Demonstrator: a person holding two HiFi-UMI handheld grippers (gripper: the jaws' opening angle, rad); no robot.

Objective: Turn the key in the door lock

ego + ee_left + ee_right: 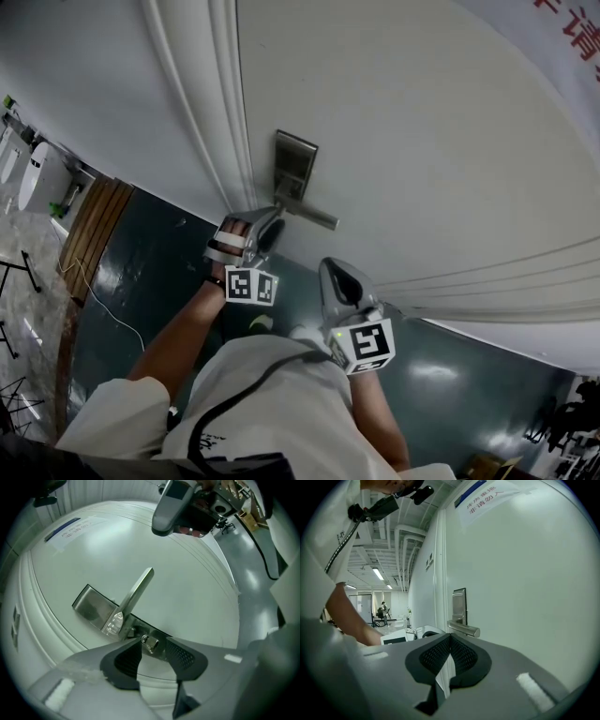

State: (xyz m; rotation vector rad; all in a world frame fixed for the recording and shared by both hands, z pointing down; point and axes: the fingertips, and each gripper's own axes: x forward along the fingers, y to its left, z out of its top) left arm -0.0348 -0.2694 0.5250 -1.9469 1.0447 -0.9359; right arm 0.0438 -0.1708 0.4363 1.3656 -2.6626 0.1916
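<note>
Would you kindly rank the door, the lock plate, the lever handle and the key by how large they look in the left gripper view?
1. door
2. lock plate and lever handle: about alike, and the plate is partly hidden
3. key

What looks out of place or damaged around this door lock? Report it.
Nothing stands out. The key sits in the lock plate below the lever handle, between the open jaws of the left claw. Plate and handle look intact.
</note>
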